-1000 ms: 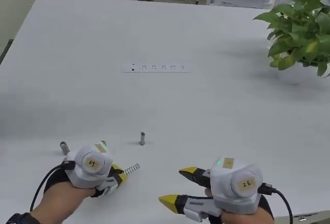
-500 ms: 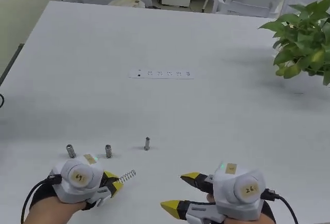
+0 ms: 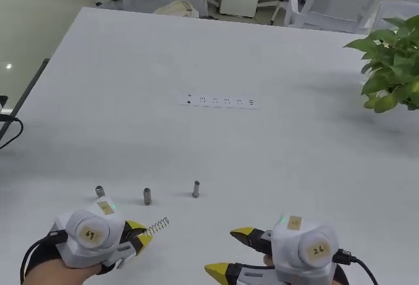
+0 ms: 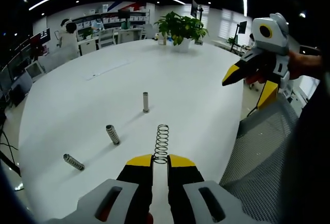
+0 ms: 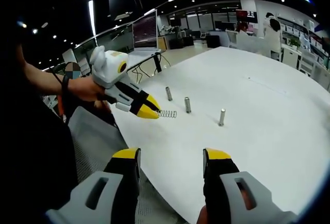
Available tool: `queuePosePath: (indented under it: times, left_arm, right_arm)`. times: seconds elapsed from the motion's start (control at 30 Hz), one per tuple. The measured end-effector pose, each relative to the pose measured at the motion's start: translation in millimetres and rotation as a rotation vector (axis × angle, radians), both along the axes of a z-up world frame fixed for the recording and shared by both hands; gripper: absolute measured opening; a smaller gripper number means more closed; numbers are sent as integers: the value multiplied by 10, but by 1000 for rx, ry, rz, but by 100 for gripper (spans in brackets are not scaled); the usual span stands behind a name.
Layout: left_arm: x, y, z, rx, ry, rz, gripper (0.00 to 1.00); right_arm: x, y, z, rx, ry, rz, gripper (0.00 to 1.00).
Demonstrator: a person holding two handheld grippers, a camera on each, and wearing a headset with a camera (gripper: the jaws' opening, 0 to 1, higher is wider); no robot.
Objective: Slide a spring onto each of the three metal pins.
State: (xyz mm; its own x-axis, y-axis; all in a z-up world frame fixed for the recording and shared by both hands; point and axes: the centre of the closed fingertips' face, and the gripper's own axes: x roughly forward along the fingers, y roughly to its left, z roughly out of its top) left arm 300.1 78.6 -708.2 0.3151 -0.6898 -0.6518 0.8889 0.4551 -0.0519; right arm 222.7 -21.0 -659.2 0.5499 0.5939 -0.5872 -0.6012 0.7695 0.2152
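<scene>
Surface (image 3: 294, 154): white, wide, mostly bare. A power strip (image 3: 219, 101) is set flat mid-way across, a potted plant (image 3: 393, 69) stands at the far right, and office chairs (image 3: 330, 0) are seen beyond the far edge.
Pins: three are stood upright in a row near the front edge, apart from one another.
Left pin (image 3: 100, 191): as placed in the head view, a coil is seen around it – counted as done.
Middle pin (image 3: 147, 196): likewise coiled, counted as done.
Right pin (image 3: 196, 189): smooth bare metal, nothing is carried on it.
Loose spring (image 3: 157, 226): held by one end and sticking out forward past the jaw tips. In the left gripper view it is aimed roughly at the bare pin, and it lies nearer to level than upright.
Left gripper (image 3: 139, 234): jaws are clamped on the spring's near end. It is held low, just short of the pin row.
Right gripper (image 3: 229, 253): jaws are spread wide with nothing between them. It is parked to the right, well apart from the pins.
Progress: two of three are judged finished. The third spring is picked up but not yet placed.
Left to do: the free end is to be brought over the right pin's top, the coil tipped upright, then slid down and released.
Risk: a thin coil gripped at one end is likely to flex – a miss or a knocked pin is possible.
</scene>
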Motion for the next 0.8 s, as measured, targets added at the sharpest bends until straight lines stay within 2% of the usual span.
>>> queuePosePath:
  times: [0.37, 0.6, 0.8]
  left_arm:
    - [71, 17, 271, -29, -54, 17, 2]
    - [30, 29, 409, -35, -86, -1, 2]
    - [-31, 84, 467, -35, -97, -8, 2]
  right_arm:
    - [85, 64, 26, -3, -9, 44, 47]
    - [116, 120, 36, 6, -12, 65, 46]
    - [137, 169, 46, 26, -12, 83, 45]
